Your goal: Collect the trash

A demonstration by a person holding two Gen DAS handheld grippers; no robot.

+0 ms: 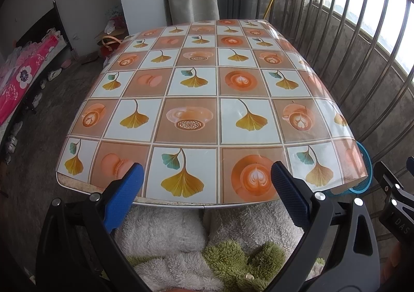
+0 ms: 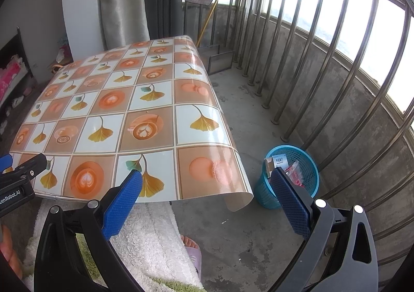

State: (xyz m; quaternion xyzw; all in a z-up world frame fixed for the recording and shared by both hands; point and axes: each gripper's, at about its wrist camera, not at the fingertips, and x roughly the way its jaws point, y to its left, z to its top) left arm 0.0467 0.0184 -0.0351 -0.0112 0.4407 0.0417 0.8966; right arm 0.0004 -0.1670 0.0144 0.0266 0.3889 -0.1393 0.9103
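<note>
A blue mesh trash basket (image 2: 308, 175) stands on the concrete floor to the right of the table; its rim also shows in the left wrist view (image 1: 366, 162). Inside it lie a small cardboard box (image 2: 276, 161) and a clear wrapper with red print (image 2: 293, 171). My left gripper (image 1: 207, 183) is open and empty over the table's near edge. My right gripper (image 2: 207, 193) is open and empty, held above the floor between the table corner and the basket. The patterned tablecloth (image 1: 191, 108) bears no loose items.
The tablecloth's corner (image 2: 238, 199) hangs off the table near the basket. A metal railing (image 2: 323, 59) and low concrete wall run along the right. My foot in a slipper (image 2: 192, 253) stands below. A bed (image 1: 23, 77) and shoes are at far left.
</note>
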